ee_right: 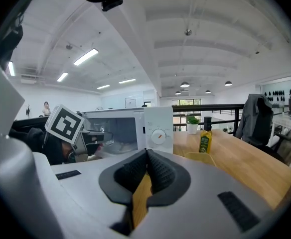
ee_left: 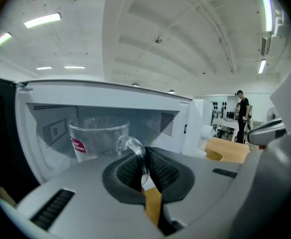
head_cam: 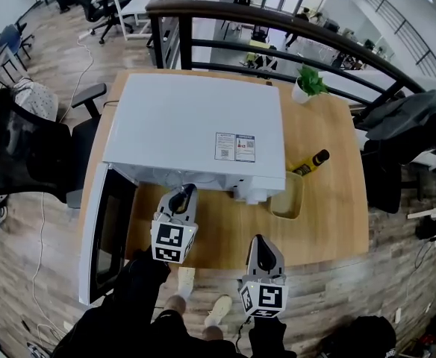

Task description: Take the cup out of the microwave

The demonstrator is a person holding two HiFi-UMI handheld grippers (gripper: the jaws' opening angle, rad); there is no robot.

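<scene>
the right hand-held gripper (ee_right: 146, 156) is clenched on nothing, near the front edge of the wooden surface (head_cam: 330, 222). the left hand-held gripper (ee_left: 144, 156) is grasping the clear glass cup (ee_left: 96, 138) by its handle (ee_left: 133, 146). the cup is in the mouth of the white microwave (head_cam: 195, 125), whose door (head_cam: 102, 233) is swung open at the left. beyond the microwave's right corner are a yellow tray (head_cam: 289, 196), an oil bottle (head_cam: 312, 162) and a potted plant (head_cam: 307, 82).

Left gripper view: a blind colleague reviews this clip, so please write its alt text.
The left gripper is shut on the handle of a clear glass cup, with the open white microwave behind it. At right, a wooden table and a distant person.
</scene>
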